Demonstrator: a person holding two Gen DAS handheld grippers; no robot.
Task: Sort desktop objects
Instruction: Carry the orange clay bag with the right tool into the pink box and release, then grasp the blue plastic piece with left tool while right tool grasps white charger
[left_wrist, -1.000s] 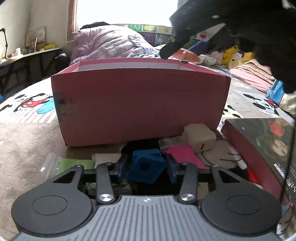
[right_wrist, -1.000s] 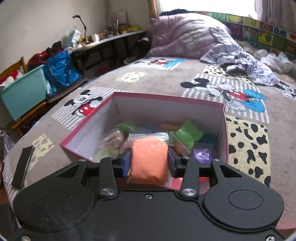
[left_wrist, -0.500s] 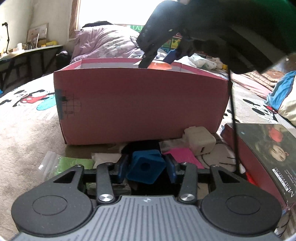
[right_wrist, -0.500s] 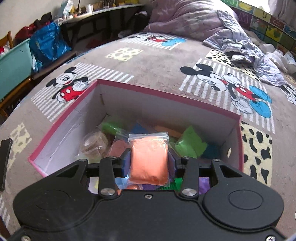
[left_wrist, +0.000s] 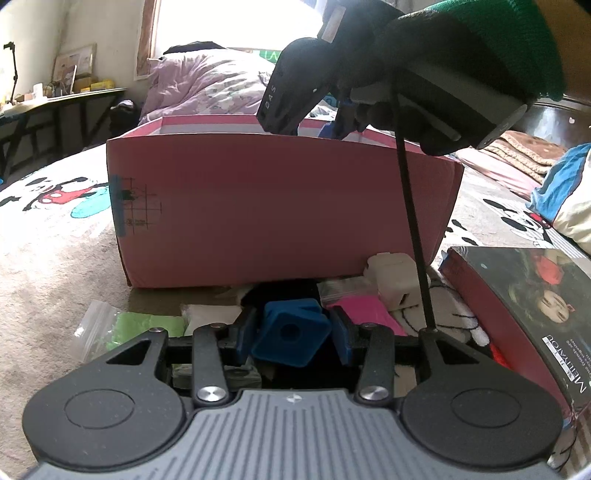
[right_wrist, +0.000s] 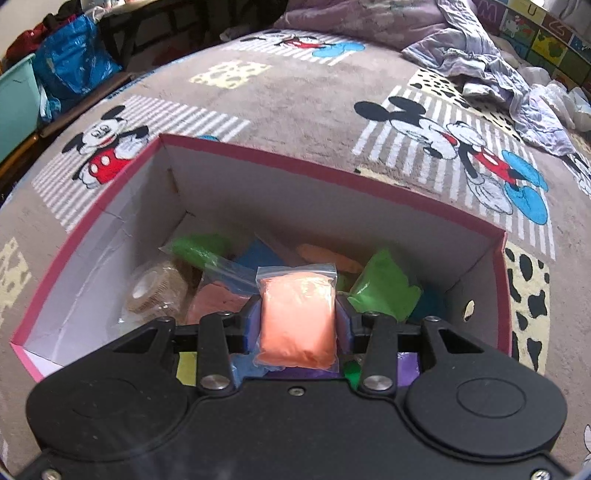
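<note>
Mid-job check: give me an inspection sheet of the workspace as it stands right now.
Surface: Mickey-print carpet.
Job's things: pink box holding bagged items; orange bag; blue cube.
Clutter: pink bag, green bag, beige cube, book outside the box.
Grippers: left claw grips the cube; right claw holds the orange bag over the box.
Cables: black cord.
Surroundings: bedding, desk.

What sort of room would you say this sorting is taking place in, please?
Most likely a lived-in bedroom. A rumpled purple duvet lies heaped under the window, a Mickey Mouse rug covers the floor around the pink box, and a cluttered desk stands along the wall.
</note>
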